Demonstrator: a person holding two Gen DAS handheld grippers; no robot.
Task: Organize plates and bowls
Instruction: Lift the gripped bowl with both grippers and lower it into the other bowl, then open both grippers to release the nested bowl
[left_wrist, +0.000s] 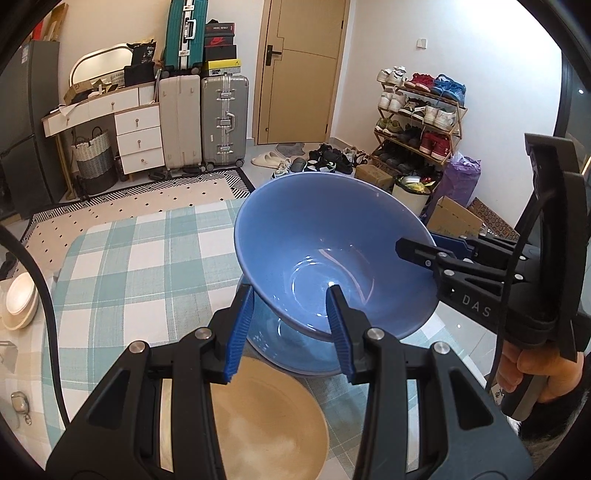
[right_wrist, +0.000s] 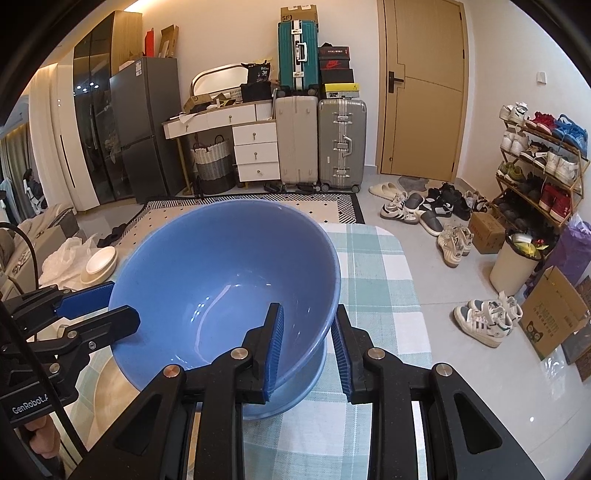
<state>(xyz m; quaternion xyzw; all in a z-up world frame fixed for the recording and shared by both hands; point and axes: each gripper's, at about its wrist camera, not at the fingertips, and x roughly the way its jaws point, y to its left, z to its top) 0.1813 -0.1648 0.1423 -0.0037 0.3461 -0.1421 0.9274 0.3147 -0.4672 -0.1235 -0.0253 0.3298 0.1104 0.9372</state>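
The big blue bowl (left_wrist: 325, 251) is up off the table and tipped, with its open side turned toward both cameras. It sits right above a second blue bowl (left_wrist: 295, 354) that rests on the checked tablecloth (left_wrist: 129, 266); its bottom looks like it is just going into that one, but I cannot tell if they touch yet. The bowl looks hard, smooth and shiny, so it is likely slippery, a bit heavy, and it would break if it fell. The thin rim is the best place to hold it, and that is where both claws have it. The left gripper (left_wrist: 291, 306) has one blue pad inside the bowl and one outside, straddling the near rim, and it seems to be pinching the wall. The right gripper (right_wrist: 308, 332) does the same on the other side of the rim, one finger in and one out, pinching too. Holding on two sides should keep the bowl from swinging. It should go down slowly so the two bowls do not clack. A flat tan plate (left_wrist: 266, 417) lies on the cloth just beside the lower bowl. Some white bowls (right_wrist: 99, 264) sit well away, off to the side.
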